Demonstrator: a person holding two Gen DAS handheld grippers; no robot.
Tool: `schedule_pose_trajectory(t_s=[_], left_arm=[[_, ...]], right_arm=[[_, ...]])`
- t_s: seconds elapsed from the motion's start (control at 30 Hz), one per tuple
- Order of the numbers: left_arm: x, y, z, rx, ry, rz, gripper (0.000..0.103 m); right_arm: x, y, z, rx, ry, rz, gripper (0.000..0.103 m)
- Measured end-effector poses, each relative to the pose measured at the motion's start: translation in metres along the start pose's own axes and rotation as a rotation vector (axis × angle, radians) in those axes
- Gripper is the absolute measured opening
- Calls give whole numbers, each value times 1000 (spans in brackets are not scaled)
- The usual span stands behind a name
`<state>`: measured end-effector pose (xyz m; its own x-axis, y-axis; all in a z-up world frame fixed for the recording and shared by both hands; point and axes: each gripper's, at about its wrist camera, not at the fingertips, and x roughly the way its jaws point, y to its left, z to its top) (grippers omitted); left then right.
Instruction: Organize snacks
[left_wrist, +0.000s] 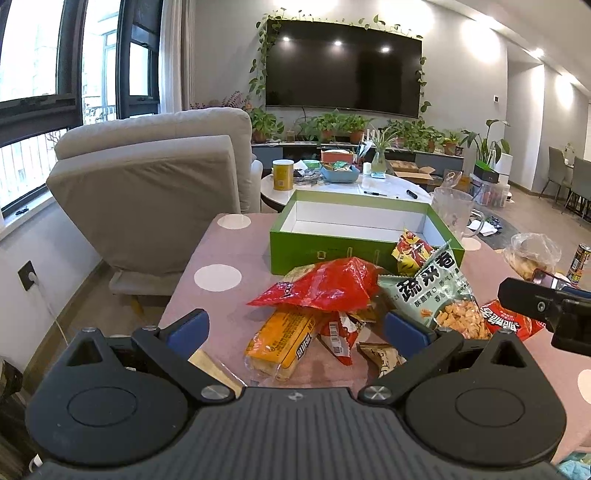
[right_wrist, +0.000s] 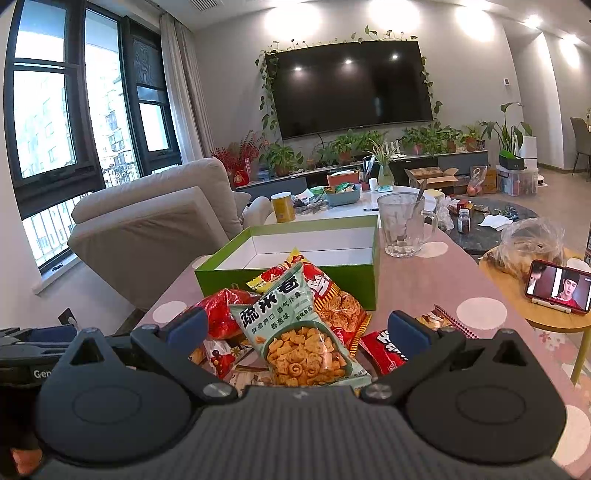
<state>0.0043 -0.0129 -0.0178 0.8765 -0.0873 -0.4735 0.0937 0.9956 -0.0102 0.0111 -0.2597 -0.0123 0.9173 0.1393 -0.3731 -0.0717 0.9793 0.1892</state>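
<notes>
left tongs (left_wrist: 295, 326) wide apart, empty | right tongs (right_wrist: 297, 328) wide apart, empty, above snack pile (right_wrist: 295, 332)

Sitting near the far right corner of the pink spotted surface (right_wrist: 424, 280): a glass mug (right_wrist: 404, 225). Playing video on the yellow side table (right_wrist: 546, 317), a propped phone (right_wrist: 557, 291). Hanging dark beyond, a wall television (right_wrist: 351, 85).

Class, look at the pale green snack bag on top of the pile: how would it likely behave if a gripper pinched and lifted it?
The pale green snack bag looks puffy and crinkled, so probably light and floppy, sagging from a corner pinch. Its glossy film may slip. The crisps pictured on it suggest fragile contents, so squeeze gently.
</notes>
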Motion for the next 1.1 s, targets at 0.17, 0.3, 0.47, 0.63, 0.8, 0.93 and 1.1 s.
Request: schedule_pose_trajectory(t_s=[0.17,0.3,0.47,0.63,0.8,0.93,1.1], left_arm=[[0,0,0,-7,3,-5,102],[1,0,0,3,3,-10,102],[0,0,0,13,-2,-1,102],[1,2,0,-3,5,2,102],[2,4,1,-16,10,2,102],[3,5,2,-23,12,8,102],[3,6,1,-21,12,11,102]], right_arm=[[0,0,-3,1,5,0,78],[1,0,-3,1,7,-1,78],[1,0,-3,4,12,-1,78],[1,0,-2,7,17,-1,78],[1,0,-3,8,18,-1,78],[1,0,-2,9,18,-2,78],[1,0,-3,10,21,-3,78]])
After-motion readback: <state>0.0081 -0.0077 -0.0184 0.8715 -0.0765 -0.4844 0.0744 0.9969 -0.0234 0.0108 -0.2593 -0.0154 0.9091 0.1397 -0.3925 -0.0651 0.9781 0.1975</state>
